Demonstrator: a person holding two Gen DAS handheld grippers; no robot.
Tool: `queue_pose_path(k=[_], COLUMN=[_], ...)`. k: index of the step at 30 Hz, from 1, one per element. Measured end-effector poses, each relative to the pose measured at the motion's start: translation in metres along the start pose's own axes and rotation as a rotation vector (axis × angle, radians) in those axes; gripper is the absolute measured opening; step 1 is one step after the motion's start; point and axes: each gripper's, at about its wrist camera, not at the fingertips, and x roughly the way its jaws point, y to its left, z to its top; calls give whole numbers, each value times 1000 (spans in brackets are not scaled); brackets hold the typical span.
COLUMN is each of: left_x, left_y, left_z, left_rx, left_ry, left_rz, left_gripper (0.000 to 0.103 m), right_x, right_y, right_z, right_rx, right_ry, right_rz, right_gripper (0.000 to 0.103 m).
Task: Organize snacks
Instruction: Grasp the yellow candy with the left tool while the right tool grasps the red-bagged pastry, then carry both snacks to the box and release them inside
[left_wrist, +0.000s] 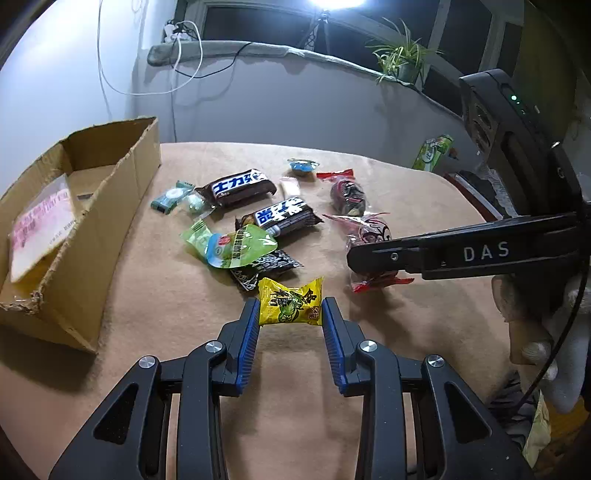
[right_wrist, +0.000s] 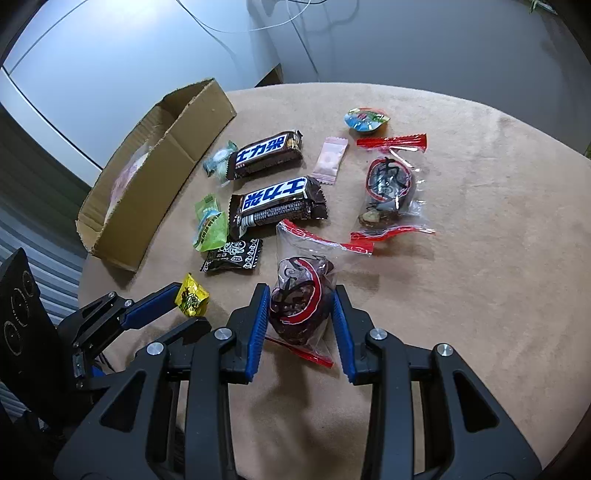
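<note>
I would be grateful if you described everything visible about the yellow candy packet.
The yellow candy packet is a small pillow-shaped wrapper of glossy film, printed with black characters and a green lime slice, its ends crimped. It sits at the near edge of the snack pile on the tan tablecloth, clamped by its two ends between the left gripper's blue pads.
</note>
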Motion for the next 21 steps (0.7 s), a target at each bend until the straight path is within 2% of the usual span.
queue_pose_path(k=[12, 21], left_x=[-39, -69], left_y=[9, 56], left_z=[15, 40], left_rx=[7, -31], left_ry=[-84, -146], left_rz=[4, 42], left_gripper=[32, 32], right_x=[-33, -44], right_y=[17, 60], right_z=[21, 63], right_rx=[-30, -96], right_ry=[-88, -153], right_rz=[-9, 15], right_gripper=[35, 35])
